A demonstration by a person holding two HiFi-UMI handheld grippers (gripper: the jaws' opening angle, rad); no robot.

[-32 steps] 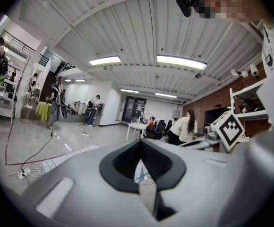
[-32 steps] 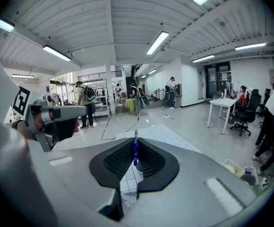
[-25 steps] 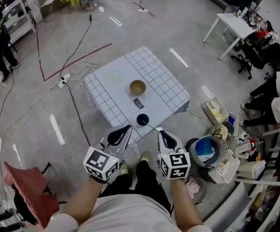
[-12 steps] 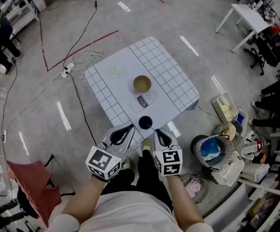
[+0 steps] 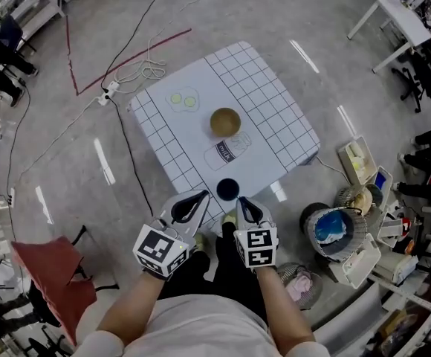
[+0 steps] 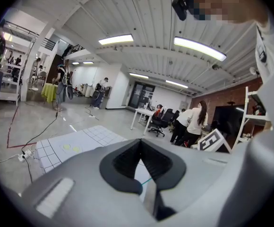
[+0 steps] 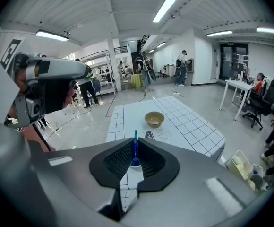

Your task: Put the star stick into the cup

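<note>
The right gripper point(image 7: 135, 151) has its fingers clamped on the star stick point(image 7: 135, 146), a thin blue rod standing upright between them. Only its shaft shows; no star shape can be made out, and its lower end is hidden behind the fingers. From the head view the stick is too thin to find. The dark cup point(image 5: 227, 189) sits near the front edge of the gridded surface point(image 5: 271, 106), just ahead of both grippers, its inside too dark to read. The left gripper point(image 6: 140, 145) has its fingers together at the tips with nothing held. Farther back stands a tan bowl point(image 5: 225, 121).
</note>
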